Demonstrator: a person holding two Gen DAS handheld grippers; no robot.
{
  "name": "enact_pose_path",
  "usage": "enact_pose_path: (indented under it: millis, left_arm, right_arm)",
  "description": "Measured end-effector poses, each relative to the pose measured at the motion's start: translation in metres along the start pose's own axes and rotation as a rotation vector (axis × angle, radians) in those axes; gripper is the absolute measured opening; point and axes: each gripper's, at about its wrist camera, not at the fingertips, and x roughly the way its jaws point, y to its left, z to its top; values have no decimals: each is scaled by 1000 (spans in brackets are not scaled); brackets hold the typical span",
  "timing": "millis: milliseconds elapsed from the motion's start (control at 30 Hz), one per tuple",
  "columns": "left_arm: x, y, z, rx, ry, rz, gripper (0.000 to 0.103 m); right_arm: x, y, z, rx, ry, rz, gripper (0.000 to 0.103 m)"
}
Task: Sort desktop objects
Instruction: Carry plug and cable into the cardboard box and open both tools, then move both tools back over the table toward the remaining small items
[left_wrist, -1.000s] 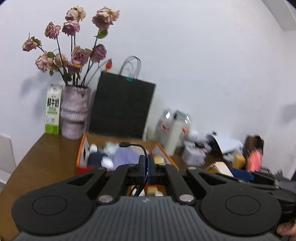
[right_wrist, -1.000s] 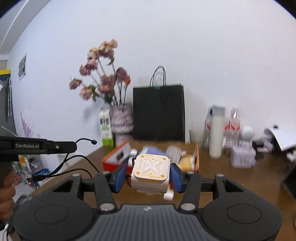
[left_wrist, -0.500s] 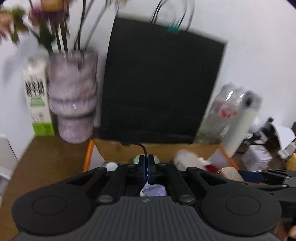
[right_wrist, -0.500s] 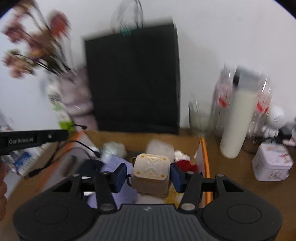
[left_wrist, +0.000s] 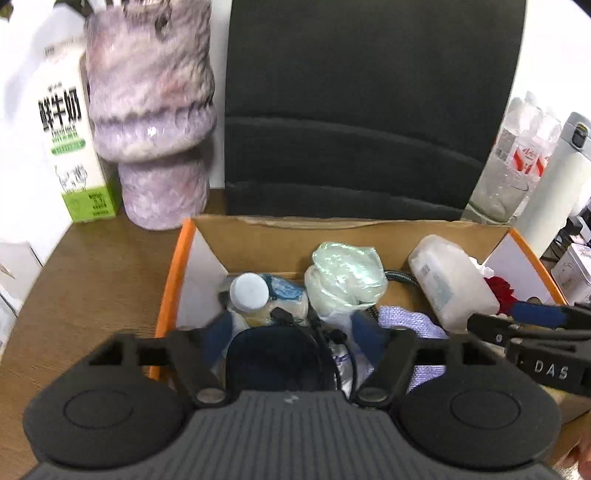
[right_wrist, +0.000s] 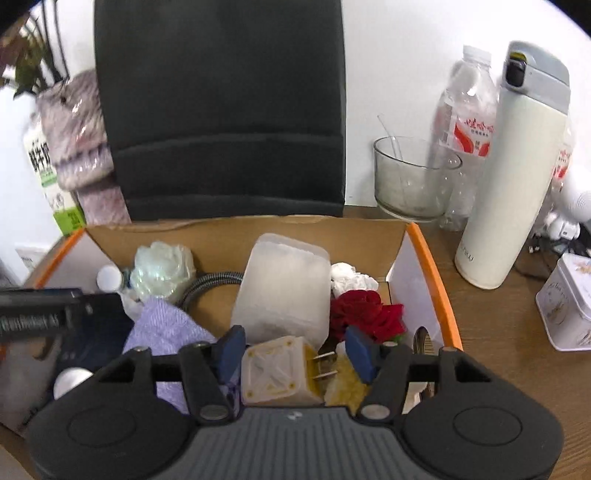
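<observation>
An orange-rimmed cardboard box holds several small items. My left gripper is open above it; the black cable lies loose in the box between its fingers, over a dark blue object. My right gripper is open over the box; the cream plug adapter lies between its fingers with its prongs pointing right, clear of the right pad. A frosted plastic container, red flower, purple cloth and crumpled pale bag are also in the box.
Behind the box stand a black paper bag, a purple vase and a milk carton. To the right are a glass bowl, water bottle, white thermos and a small tin.
Both grippers moved forward and down over the box and opened. The left let go of the cable; the right let go of the plug adapter, which now lies tipped in the box.
</observation>
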Motion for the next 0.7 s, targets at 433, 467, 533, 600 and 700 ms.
enact_pose_path:
  millis: [433,467,533,600,700]
  left_arm:
    - [-106,-13,-53,-95,3,13,103]
    - [-115,-12,-68,-109,2,2,103]
    - [-139,-8,-104,-161,-11,-45,103]
    - [-161,-4,-143,-220,-30,-96,103]
    - [-189,-5,-199,-231,-66,-112,103]
  right_arm:
    - [-116,5,-22,39,-79,16,84]
    - [-125,6,-34,45,-85,29,84]
    - [-144,9,-65,33,-109,52,84]
    - [-162,10,-101,21,-132,53,84]
    - [-188,16,-164,-7,-145,50,84]
